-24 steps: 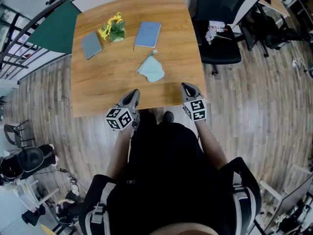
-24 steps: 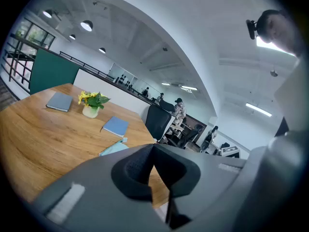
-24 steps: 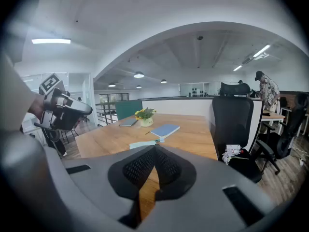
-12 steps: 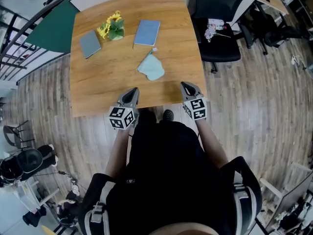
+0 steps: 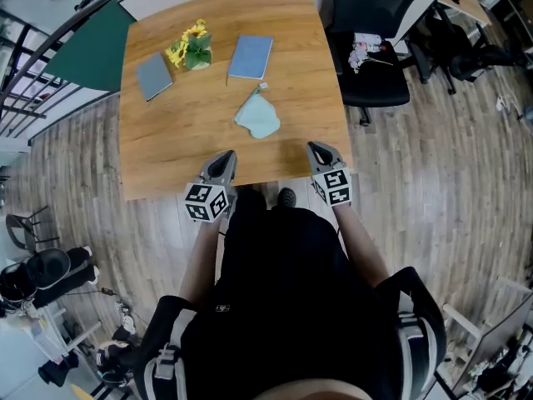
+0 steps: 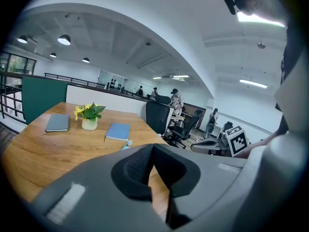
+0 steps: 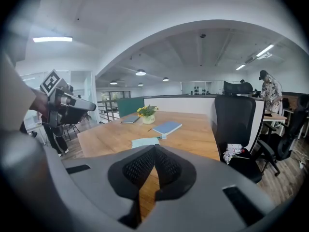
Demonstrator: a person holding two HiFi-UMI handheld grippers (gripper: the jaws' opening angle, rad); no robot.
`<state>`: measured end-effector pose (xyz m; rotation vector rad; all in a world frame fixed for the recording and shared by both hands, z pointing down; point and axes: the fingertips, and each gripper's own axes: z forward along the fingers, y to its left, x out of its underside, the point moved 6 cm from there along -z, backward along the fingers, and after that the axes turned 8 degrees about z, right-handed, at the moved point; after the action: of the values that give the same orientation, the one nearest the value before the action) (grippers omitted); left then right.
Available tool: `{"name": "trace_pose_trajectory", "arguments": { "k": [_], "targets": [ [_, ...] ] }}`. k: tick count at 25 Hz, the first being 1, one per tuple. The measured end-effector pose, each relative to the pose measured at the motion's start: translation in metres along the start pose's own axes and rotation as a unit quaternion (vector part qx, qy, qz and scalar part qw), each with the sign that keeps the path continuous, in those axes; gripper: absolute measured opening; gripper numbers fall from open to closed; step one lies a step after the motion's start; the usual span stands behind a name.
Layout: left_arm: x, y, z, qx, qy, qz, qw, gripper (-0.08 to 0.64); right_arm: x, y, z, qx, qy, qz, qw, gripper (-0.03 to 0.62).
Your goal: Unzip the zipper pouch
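Head view: one pale teal zipper pouch (image 5: 257,117) lies flat on the wooden table (image 5: 166,148), and nothing touches it. The left gripper (image 5: 225,158) sits nearer the person than the pouch and to its left. The right gripper (image 5: 317,149) sits nearer the person and to its right. Both are at the table's near edge, well apart from the pouch. Beyond the pouch lie two notebooks, a blue notebook (image 5: 251,57) just past it and a grey notebook (image 5: 155,76) further left. One pot of yellow flowers (image 5: 191,50) stands between them. One black office chair (image 5: 371,32) stands off to the pouch's right, beside the table. Left gripper view: the left gripper's (image 6: 153,148) jaws are pressed together with nothing between them. Only a sliver of the pouch (image 6: 126,144) shows just above them, lying ahead and apart from them. Past it are the blue notebook (image 6: 118,131), the flowers (image 6: 89,117) and the grey notebook (image 6: 57,123). Right gripper view: the right gripper's (image 7: 154,149) jaws are likewise closed on nothing. The pouch (image 7: 146,142) lies ahead of the tips and apart from them. The blue notebook (image 7: 166,127) lies beyond it, then the flowers (image 7: 147,114) and the grey notebook (image 7: 130,120).
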<state>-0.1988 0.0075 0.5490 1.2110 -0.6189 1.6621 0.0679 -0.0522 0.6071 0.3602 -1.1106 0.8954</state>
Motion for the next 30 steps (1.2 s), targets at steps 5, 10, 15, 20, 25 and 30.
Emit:
{"name": "trace_pose_trajectory", "arguments": {
  "k": [5,10,15,20,25,30],
  "targets": [
    [-0.001,0.0,0.004,-0.001,0.001,0.003,1.0,0.015,-0.001,-0.001,0.001,-0.002,-0.002,-0.003,1.0,0.005],
    [-0.002,0.001,0.011,0.002,0.003,0.0,1.0,0.037,-0.003,-0.006,0.003,0.0,-0.005,-0.003,1.0,0.025],
    [-0.002,0.004,0.017,0.002,0.008,-0.003,1.0,0.064,-0.003,-0.009,0.006,0.0,-0.004,-0.001,1.0,0.058],
    [-0.001,0.006,0.023,-0.002,0.013,-0.002,0.9999,0.096,-0.004,-0.012,0.011,-0.004,-0.004,-0.003,1.0,0.131],
    [0.001,0.005,0.028,0.001,0.022,0.003,0.9997,0.152,-0.003,-0.013,0.014,-0.013,-0.005,0.0,1.0,0.204],
    [0.004,0.004,0.032,0.006,0.03,0.007,0.9995,0.208,-0.002,-0.013,0.015,-0.016,-0.005,-0.001,1.0,0.258]
  ]
}}
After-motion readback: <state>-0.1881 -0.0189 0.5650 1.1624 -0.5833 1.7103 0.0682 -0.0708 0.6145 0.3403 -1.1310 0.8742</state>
